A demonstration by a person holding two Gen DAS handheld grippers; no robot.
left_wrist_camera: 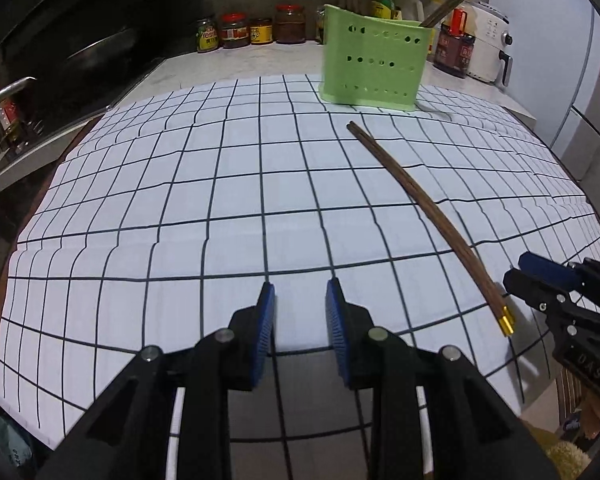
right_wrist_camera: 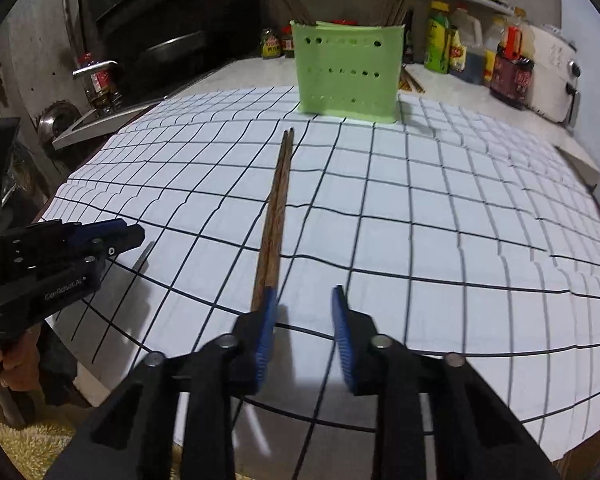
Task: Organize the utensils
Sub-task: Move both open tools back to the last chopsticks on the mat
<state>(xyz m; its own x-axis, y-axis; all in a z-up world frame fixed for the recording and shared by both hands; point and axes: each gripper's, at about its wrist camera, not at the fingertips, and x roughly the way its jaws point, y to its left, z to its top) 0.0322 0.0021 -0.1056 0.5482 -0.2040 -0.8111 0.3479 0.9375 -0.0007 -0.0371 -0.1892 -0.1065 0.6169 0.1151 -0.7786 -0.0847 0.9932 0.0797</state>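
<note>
A pair of brown wooden chopsticks (right_wrist_camera: 276, 216) with gold-capped ends lies side by side on a white grid-lined mat (left_wrist_camera: 220, 208) covering the worktop (left_wrist_camera: 236, 58), tips pointing toward a green perforated utensil holder (right_wrist_camera: 346, 72) at the mat's far edge. More chopsticks stand upright inside the holder. The right tongs (right_wrist_camera: 305, 300) sit low at the pair's near end, partly open; the chopsticks run beside the left pad, outside the gap, which holds nothing. The left tongs (left_wrist_camera: 300, 294) hover over bare mat, partly open and empty. Jars and bottles (left_wrist_camera: 256, 30) line the back.
</note>
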